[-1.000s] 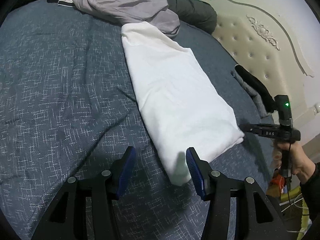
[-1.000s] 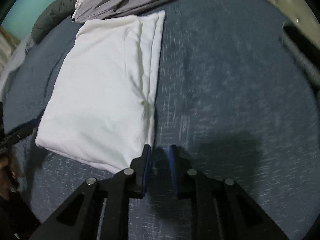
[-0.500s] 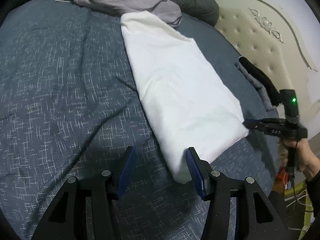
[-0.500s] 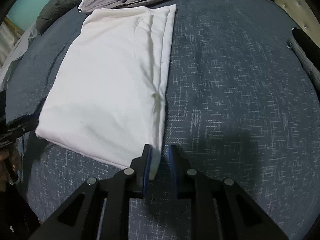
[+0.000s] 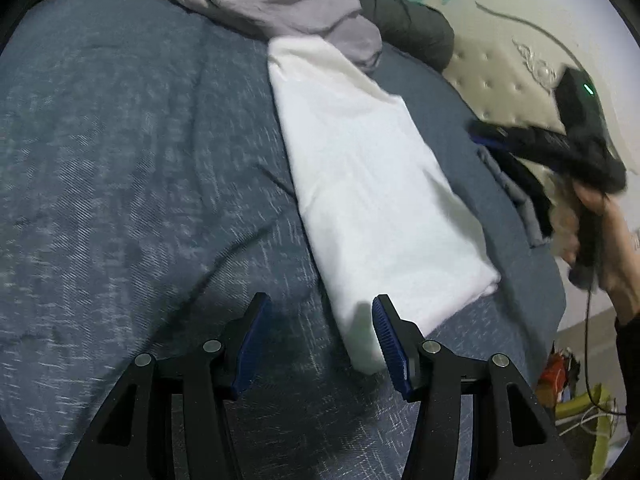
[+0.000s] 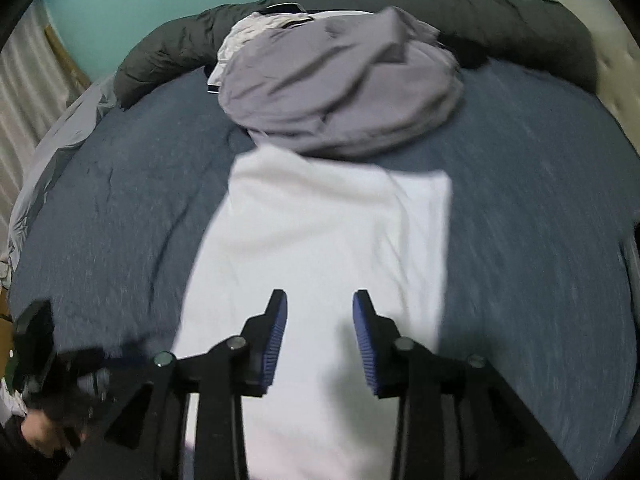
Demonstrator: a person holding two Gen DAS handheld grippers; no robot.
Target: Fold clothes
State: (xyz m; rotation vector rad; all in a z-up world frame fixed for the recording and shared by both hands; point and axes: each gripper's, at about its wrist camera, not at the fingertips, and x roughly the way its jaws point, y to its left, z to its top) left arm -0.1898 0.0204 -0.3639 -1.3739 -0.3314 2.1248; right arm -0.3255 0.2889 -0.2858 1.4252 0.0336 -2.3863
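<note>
My left gripper (image 5: 318, 336) hangs low with jaws spread wide; my right gripper (image 6: 319, 334) is raised, jaws parted, gripping nothing.

I see white garment (image 5: 372, 184): smooth matt cloth | bedspread (image 5: 120, 160): flecked woven fabric | my left gripper (image 5: 320, 336): matt black plastic, ribbed blue pads (image 5: 386, 336)

A folded garment (image 6: 320, 248) lies flat on the bed (image 6: 540, 200), its long side running from near to far. At its far end a rumpled heap of clothes (image 6: 340, 84) overlaps its edge, and behind the heap a rolled quilt (image 6: 500, 12) stretches along the bed's far side. A headboard (image 5: 500, 48) stands to the right.
</note>
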